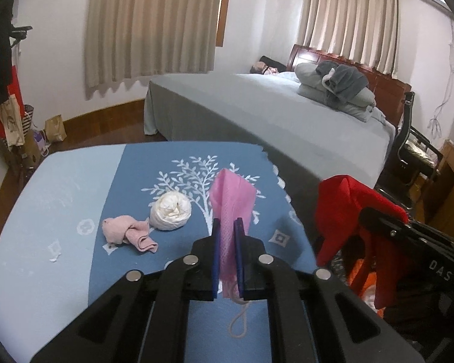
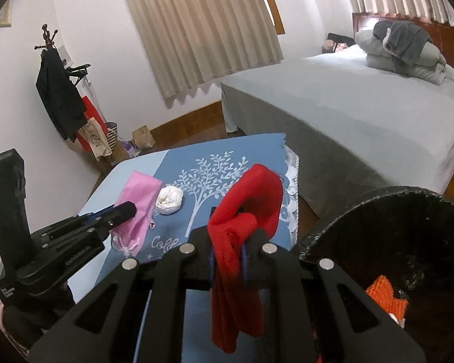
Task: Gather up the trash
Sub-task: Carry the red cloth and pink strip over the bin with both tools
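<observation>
Two grippers hang above a blue tablecloth [image 1: 75, 187]: the left gripper [image 1: 227, 227] is clamped on one pink mask [image 1: 231, 199], the right gripper [image 2: 228, 242] on one red cloth [image 2: 251, 199]. One white wad [image 1: 170, 211] and one pink rag [image 1: 127, 231] lie mid-table, clear of its edges. A black bin [image 2: 408, 211] stands at right.

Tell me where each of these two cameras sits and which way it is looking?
Left wrist: rides on the left gripper, looking forward and down over the blue table toward the bed; its own jaws pinch a pink face mask.
Right wrist: rides on the right gripper, facing the same way; its jaws pinch a red cloth, the black bin lower right.
Shared: table, white paper wad, bed, curtains; each sees the other gripper.
</observation>
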`<state>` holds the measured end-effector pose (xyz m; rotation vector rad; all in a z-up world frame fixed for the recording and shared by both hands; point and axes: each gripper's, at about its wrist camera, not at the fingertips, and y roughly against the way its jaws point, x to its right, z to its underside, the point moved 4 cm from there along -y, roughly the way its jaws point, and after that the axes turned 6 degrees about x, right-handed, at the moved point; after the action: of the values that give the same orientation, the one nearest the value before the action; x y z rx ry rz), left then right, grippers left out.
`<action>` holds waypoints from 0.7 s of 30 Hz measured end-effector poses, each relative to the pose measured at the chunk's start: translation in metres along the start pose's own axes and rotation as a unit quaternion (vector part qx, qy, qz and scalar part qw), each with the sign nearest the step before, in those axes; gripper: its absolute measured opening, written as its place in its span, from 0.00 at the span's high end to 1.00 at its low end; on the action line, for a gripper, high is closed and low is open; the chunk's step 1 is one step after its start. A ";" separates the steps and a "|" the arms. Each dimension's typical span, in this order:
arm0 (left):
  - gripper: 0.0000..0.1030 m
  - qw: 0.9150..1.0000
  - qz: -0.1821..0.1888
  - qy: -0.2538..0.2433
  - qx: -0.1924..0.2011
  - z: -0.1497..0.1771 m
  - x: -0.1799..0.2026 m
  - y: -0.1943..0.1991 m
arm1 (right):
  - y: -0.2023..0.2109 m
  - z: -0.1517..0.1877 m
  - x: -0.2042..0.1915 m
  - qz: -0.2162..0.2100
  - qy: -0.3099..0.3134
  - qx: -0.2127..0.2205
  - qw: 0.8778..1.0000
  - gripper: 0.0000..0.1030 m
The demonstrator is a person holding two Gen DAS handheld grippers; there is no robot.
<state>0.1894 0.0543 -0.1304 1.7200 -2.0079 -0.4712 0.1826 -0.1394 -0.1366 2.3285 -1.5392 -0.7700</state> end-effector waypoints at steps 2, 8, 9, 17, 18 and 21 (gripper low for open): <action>0.91 1.000 0.003 -0.002 0.005 -0.003 0.004 0.006 | 0.008 -0.001 0.001 0.003 0.001 0.003 1.000 0.89; 0.91 1.000 0.014 -0.009 0.015 -0.012 0.019 0.022 | 0.031 -0.005 0.004 0.012 0.005 0.015 1.000 0.89; 0.91 1.000 0.017 -0.010 0.017 -0.013 0.024 0.025 | 0.035 -0.006 0.005 0.013 0.006 0.016 1.000 0.89; 0.91 0.999 0.042 -0.023 0.025 -0.017 0.051 0.039 | 0.071 -0.011 0.017 0.028 0.004 0.036 0.999 0.89; 0.91 0.998 0.046 -0.026 0.027 -0.017 0.056 0.041 | 0.075 -0.012 0.017 0.030 0.004 0.039 0.999 0.89; 0.91 0.997 0.059 -0.036 0.031 -0.018 0.072 0.046 | 0.089 -0.012 0.023 0.039 0.003 0.046 0.998 0.89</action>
<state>0.1526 -0.0088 -0.0824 1.6284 -2.1819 -0.4407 0.1276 -0.1979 -0.0910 2.3169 -1.6858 -0.6878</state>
